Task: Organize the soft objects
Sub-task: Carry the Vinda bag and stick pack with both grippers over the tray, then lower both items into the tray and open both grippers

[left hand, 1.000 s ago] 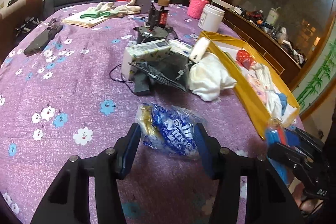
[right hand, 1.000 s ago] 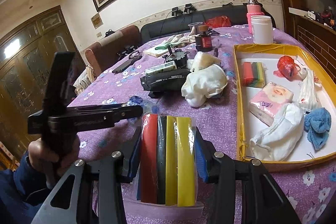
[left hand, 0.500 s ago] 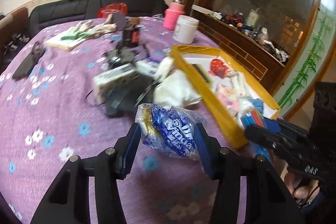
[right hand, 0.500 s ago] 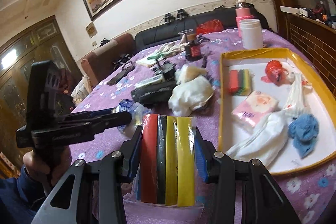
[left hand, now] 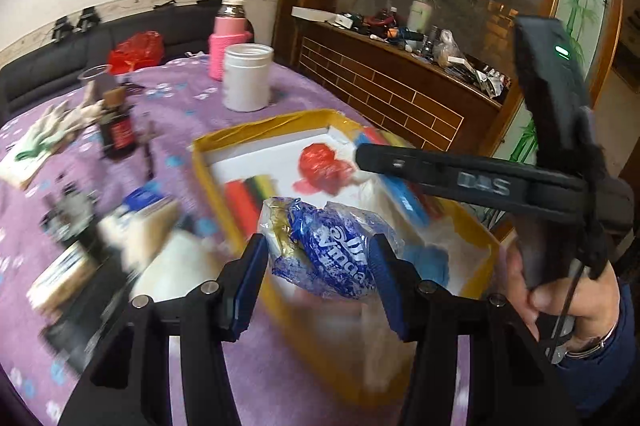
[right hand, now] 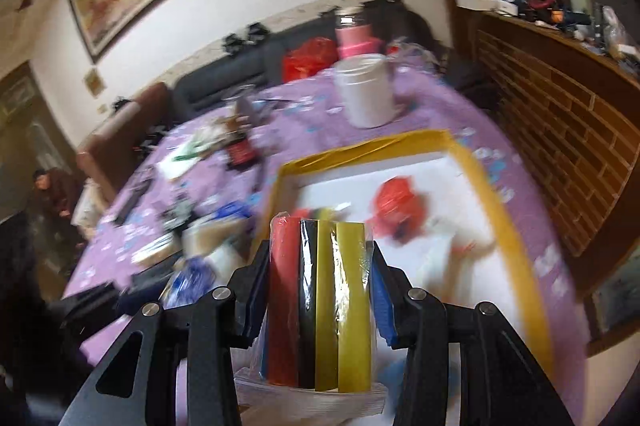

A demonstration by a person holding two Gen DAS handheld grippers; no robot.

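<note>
My left gripper (left hand: 318,266) is shut on a blue and gold tissue pack (left hand: 326,246) and holds it above the near left edge of the yellow tray (left hand: 248,134). My right gripper (right hand: 318,278) is shut on a wrapped pack of red, black and yellow sponge strips (right hand: 318,302), held above the tray's (right hand: 500,194) near end. The tray holds a red bag (left hand: 322,166), a striped sponge pack (left hand: 248,192), white cloths and a blue cloth (left hand: 430,262). The right gripper also shows in the left wrist view (left hand: 460,182), over the tray.
A white jar (left hand: 246,76), a pink flask (left hand: 230,34) and a dark bottle (left hand: 116,126) stand on the purple tablecloth (left hand: 176,106) beyond the tray. Tissue packs, a white cloth and black devices lie blurred to the left. A brick-patterned cabinet (left hand: 400,94) runs along the right.
Both grippers have swung right and forward with their packs, from over the bare tablecloth to above the yellow tray. The views are blurred by the motion.
</note>
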